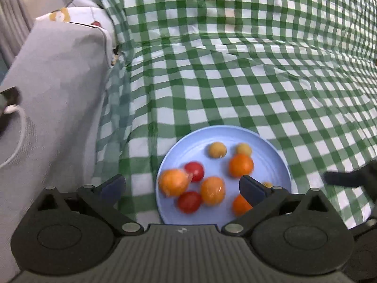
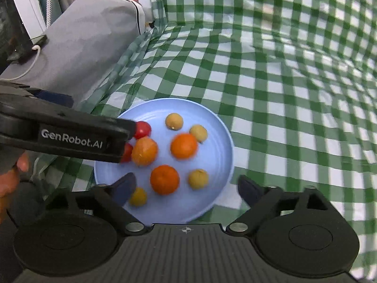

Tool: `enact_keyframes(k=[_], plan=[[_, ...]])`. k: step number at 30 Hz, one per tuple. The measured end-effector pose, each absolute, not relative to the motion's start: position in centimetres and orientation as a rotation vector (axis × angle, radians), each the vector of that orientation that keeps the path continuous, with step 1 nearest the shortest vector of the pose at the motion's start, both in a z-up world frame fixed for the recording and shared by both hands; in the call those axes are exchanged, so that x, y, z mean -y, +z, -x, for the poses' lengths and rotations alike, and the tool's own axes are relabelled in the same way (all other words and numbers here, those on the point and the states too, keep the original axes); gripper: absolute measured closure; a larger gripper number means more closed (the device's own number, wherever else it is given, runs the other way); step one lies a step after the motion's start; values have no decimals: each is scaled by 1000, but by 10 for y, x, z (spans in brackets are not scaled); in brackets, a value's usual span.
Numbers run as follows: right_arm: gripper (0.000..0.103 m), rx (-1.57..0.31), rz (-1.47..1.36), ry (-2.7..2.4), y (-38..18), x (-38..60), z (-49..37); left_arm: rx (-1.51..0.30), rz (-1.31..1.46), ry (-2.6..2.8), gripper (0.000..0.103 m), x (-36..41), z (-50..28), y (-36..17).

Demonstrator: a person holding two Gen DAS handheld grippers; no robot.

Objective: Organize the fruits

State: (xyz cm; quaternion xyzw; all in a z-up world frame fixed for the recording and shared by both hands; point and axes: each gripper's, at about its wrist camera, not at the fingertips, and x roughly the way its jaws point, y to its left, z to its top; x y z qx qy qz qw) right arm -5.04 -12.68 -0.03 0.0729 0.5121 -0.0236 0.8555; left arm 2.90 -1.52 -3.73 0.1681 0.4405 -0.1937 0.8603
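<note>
Both grippers, left (image 1: 181,186) and right (image 2: 186,186), jaws spread, empty, over crowded blue plate (image 2: 223,127). Risk: closing on orange (image 2: 164,179) nudges neighbouring round fruit, rolling them over rim.

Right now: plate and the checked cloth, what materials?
Plate: looks like plastic or melamine, pale blue, smooth with a soft sheen and faint concentric rings; could be glazed ceramic. Checked cloth: thin plastic-type sheet, probably; green-white, glossy highlights, sharp creases, slightly see-through at its edge.
</note>
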Motion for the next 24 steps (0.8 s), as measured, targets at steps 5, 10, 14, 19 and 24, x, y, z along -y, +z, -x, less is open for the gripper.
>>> enact_keyframes(k=[5,10,14,19,24], plan=[[3,-1061,-154,-84,23,124,86,-951,-324,-371,0,-6,2,-26],[3,-1038,-154,-114,43,109,127,-954,-280,-317,0,-27,34,-14],[2,-979,-138,-144,59,97,157,-918,-281,-292,0,-40,61,0],[1,-896,-109,-179,76,90,182,-883,-300,-265,0,-44,85,12],[1,-852,-109,-187,88,91,202,-862,-298,-260,0,-50,108,17]])
